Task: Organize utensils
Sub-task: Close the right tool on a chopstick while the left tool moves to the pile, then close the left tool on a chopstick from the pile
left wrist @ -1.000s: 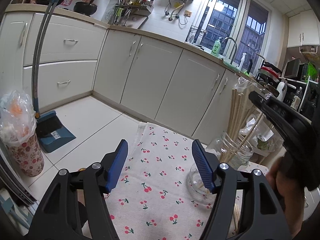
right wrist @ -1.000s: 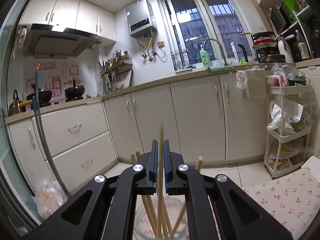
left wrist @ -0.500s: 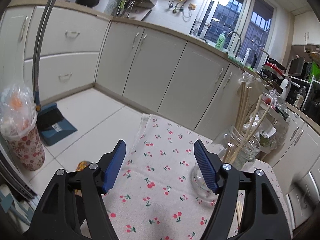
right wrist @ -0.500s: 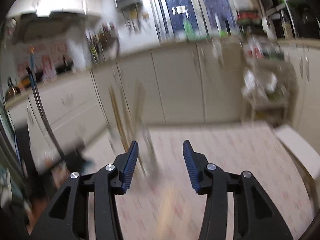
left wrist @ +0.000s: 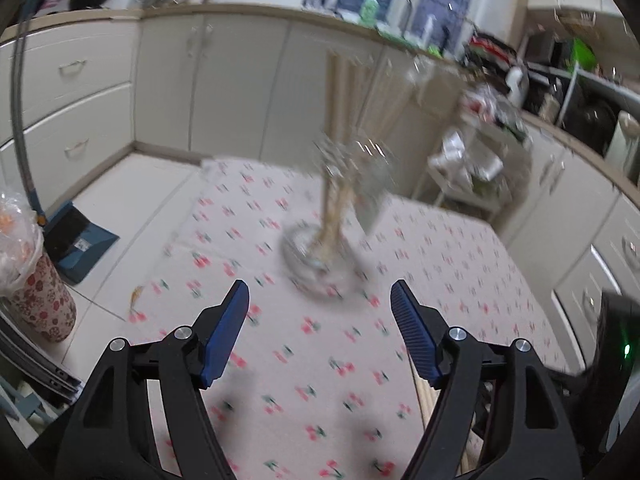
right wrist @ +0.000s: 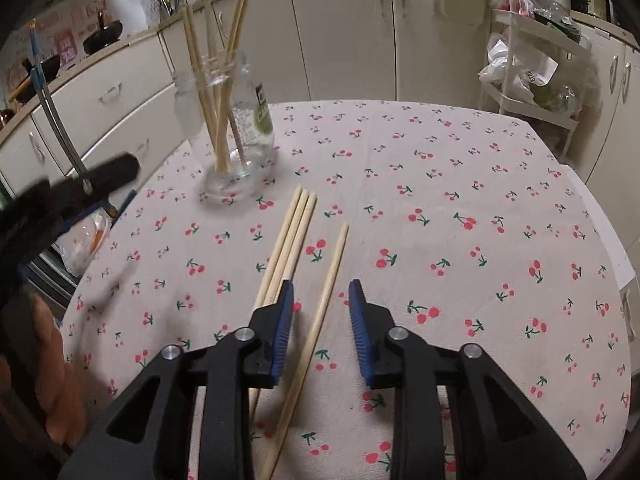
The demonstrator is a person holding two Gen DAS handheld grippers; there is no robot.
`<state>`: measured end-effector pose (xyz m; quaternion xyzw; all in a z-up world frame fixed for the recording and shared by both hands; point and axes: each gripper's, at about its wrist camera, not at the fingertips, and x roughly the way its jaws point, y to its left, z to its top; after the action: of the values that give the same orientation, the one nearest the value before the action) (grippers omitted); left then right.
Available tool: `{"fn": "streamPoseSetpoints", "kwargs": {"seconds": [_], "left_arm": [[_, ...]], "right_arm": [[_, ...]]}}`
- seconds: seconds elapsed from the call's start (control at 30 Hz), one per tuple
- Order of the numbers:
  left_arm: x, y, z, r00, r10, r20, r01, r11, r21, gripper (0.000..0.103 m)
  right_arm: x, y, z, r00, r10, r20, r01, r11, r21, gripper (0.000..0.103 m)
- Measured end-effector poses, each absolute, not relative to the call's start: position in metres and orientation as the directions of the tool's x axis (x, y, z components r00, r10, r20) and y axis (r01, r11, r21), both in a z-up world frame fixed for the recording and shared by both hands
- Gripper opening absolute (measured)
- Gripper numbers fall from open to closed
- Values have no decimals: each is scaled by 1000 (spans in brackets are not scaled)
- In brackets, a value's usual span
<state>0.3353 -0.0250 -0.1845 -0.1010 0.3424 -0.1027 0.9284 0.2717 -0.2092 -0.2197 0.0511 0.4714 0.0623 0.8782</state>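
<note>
The right gripper (right wrist: pixel 320 308), ribbed blue pads apart and just closing, straddles one slim pale wooden chopstick (right wrist: pixel 324 300) lying untouched at lower centre on the cherry-print cloth (right wrist: pixel 460 184). The left gripper (left wrist: pixel 320 320), jaws spread wide and just opening further, is empty. The clear glass jar (right wrist: pixel 236 128) of chopsticks stands upper left.

**Utensil count on the table**

I count four loose chopsticks (right wrist: pixel 298 240) on the cherry-print tablecloth (right wrist: pixel 480 184) near its middle: three bunched, one apart. One glass jar (right wrist: pixel 234 128) toward the far left edge holds about five more; overlap blurs that count.

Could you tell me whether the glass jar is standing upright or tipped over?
Upright: the jar stands on its base on the tablecloth, with chopsticks sticking up out of its mouth.
</note>
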Motion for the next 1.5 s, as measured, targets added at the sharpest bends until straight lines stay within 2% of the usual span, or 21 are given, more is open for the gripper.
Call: {"fn": "streamPoseSetpoints", "kwargs": {"seconds": [0.1, 0.27, 0.53, 0.87, 0.93, 1.0, 1.07, 1.17, 1.27, 1.37, 1.43, 1.5], "left_arm": [[338, -43, -193, 695, -265, -668, 146, 962, -230, 70], [344, -68, -204, 642, -259, -722, 189, 966, -179, 70], [363, -101, -230, 556, -184, -810, 200, 976, -84, 70], [361, -111, -233, 548, -117, -828, 196, 981, -9, 68], [358, -115, -233, 556, -99, -825, 217, 976, 29, 59], [352, -116, -230, 547, -97, -831, 242, 969, 46, 41], [348, -112, -228, 538, -97, -838, 261, 964, 56, 28], [348, -99, -227, 520, -124, -845, 294, 955, 41, 20], [354, -86, -225, 471, -179, -864, 333, 943, -14, 20], [363, -80, -224, 448, -184, -875, 322, 946, -34, 22], [369, -78, -224, 451, -178, -874, 310, 950, -34, 29], [376, -78, -225, 462, -155, -873, 283, 959, -20, 41]], "right_arm": [[272, -212, -224, 519, 139, -843, -78, 990, 116, 12], [267, -244, -226, 520, 120, -845, -45, 993, 113, 6], [267, -270, -227, 518, 199, -832, -22, 975, 219, 6], [268, -279, -230, 517, 262, -815, -14, 954, 298, 6], [268, -276, -229, 513, 265, -816, -30, 956, 292, 6], [267, -274, -229, 511, 275, -815, -44, 954, 295, 6], [266, -274, -229, 510, 292, -809, -46, 949, 313, 6], [266, -277, -232, 506, 329, -797, -28, 930, 365, 6], [266, -276, -232, 508, 325, -798, -21, 931, 366, 6], [269, -270, -230, 504, 302, -809, -34, 943, 330, 6], [271, -266, -229, 504, 288, -814, -45, 950, 308, 7], [272, -264, -229, 502, 275, -820, -55, 956, 287, 7]]}}
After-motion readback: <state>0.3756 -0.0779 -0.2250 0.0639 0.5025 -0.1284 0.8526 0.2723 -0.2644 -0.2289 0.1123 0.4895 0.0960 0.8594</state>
